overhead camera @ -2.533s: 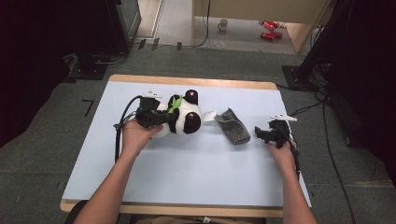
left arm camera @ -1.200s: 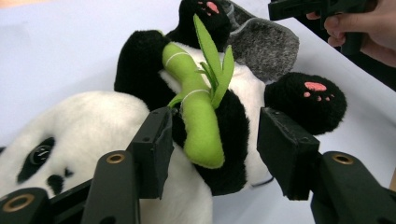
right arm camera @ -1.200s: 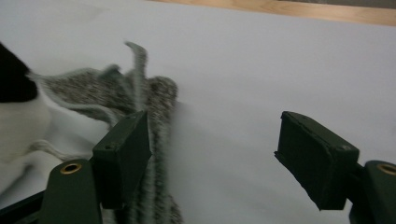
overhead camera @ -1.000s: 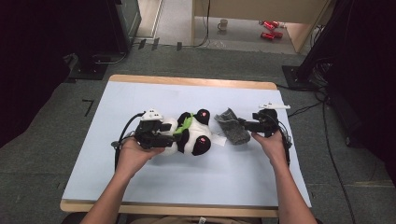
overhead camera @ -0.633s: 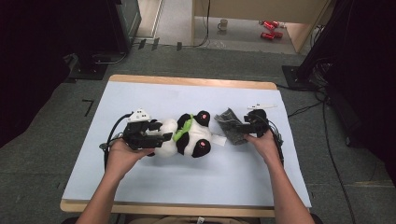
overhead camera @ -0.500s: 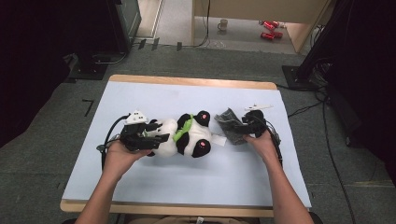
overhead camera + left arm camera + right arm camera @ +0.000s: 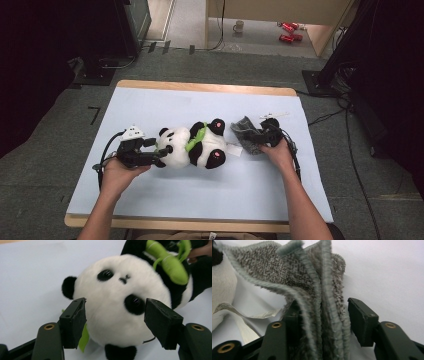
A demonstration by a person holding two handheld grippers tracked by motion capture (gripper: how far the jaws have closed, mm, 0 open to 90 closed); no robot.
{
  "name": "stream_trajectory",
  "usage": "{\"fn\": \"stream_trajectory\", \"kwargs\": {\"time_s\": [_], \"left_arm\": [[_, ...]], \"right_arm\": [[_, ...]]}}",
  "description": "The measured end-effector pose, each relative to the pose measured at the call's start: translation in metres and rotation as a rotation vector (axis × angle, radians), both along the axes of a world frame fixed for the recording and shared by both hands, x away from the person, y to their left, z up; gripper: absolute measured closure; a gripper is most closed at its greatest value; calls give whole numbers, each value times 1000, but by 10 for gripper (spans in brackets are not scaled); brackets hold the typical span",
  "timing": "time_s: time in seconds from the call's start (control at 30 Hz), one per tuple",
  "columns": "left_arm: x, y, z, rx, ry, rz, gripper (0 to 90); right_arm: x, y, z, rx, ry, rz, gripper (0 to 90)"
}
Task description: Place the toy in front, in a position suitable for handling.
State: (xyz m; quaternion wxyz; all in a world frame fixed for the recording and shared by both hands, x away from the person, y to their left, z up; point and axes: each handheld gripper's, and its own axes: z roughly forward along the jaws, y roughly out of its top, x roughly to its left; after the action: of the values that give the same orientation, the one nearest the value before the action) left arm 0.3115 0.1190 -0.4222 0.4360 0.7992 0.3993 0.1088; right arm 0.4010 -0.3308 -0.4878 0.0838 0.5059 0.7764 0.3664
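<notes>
A toy panda [image 7: 192, 146] lies mid-table with the left gripper [image 7: 159, 150] spread wide around its head, untouching, while the right gripper [image 7: 256, 137], just closing, straddles a folded grey cloth [image 7: 246, 134] beside its feet; neither grip looks finished.

Your panda [image 7: 192, 146] is black and white, with a bright green stalk [image 7: 167, 261] on it. Your cloth [image 7: 317, 285] is speckled grey-brown, and your surface [image 7: 165, 105] is pale blue.

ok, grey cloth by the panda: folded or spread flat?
Folded. The grey cloth is bunched into upright layers with several edges side by side between the right gripper's jaws, not lying flat on the table.
</notes>
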Motion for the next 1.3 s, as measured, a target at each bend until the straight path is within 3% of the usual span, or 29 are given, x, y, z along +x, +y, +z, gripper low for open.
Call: {"fn": "stream_trajectory", "kwargs": {"time_s": [0.17, 0.33, 0.4, 0.5, 0.7, 0.93, 1.3], "left_arm": [[2, 2, -8, 11, 14, 6, 325], [2, -1, -10, 0, 8, -21, 318], [1, -3, -12, -9, 9, -30, 318], [2, -4, -15, -11, 16, -42, 314], [5, -3, -22, -47, 39, -53, 289], [8, -3, -28, -87, 33, -65, 301], [6, -4, -28, -90, 38, -71, 356]], "right_arm": [[-1, 2, 1, 30, 34, 4, 672], [-2, 5, 7, 5, 37, 1, 733], [2, 8, 14, -14, 85, -2, 741], [-1, 12, 22, -39, 42, 13, 747], [-3, 14, 40, 7, 35, 18, 745], [-6, 15, 57, 68, 37, 3, 746], [-11, 24, 88, 82, 34, 4, 751]]}}
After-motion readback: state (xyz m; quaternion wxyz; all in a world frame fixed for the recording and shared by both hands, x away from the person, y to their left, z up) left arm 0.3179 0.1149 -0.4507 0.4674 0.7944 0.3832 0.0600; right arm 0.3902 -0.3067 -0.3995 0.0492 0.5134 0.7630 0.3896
